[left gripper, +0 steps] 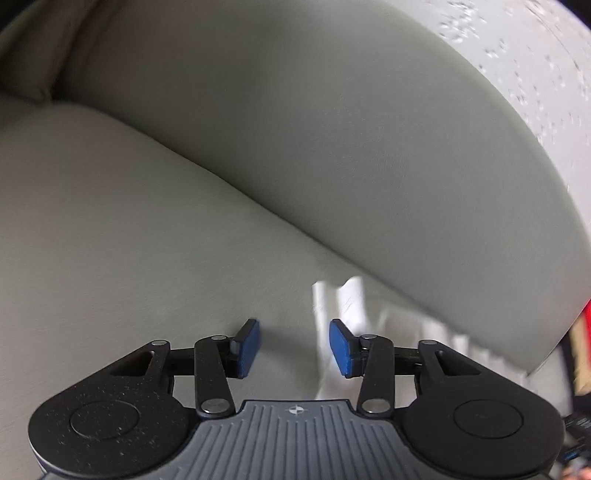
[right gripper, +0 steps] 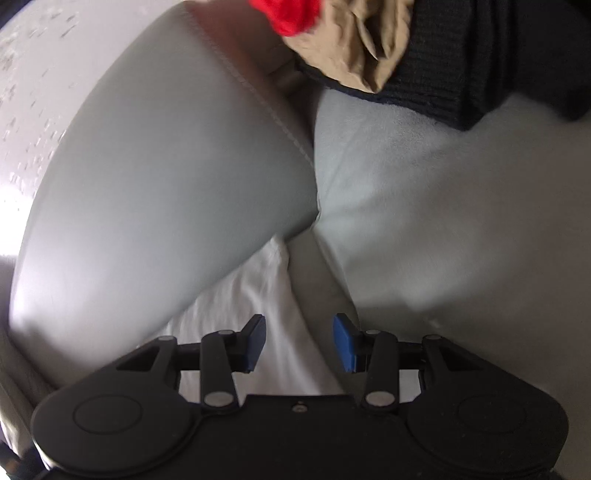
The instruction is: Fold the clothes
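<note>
Ahead of both tongs lay a grey sofa (left gripper: 258, 155), with a white cloth (right gripper: 258, 306) low beside its backrest.

Largest first: the sofa cushions (right gripper: 424, 221) filled both views beyond the pads. A pile of dark (right gripper: 461, 55), tan (right gripper: 362, 44) and red (right gripper: 291, 14) clothes sat far ahead of the right tongs (right gripper: 299, 341), well apart from them. The white cloth lay under and just left of the right tongs, and showed blurred just ahead of the left tongs' (left gripper: 293, 347) right pad. Both tongs stood part open with nothing between the pads. No container was in view. Likely risks: with both views blurred, either pair could close on sofa cover instead of the cloth edge, or catch only one layer, so the fold would go crooked.
</note>
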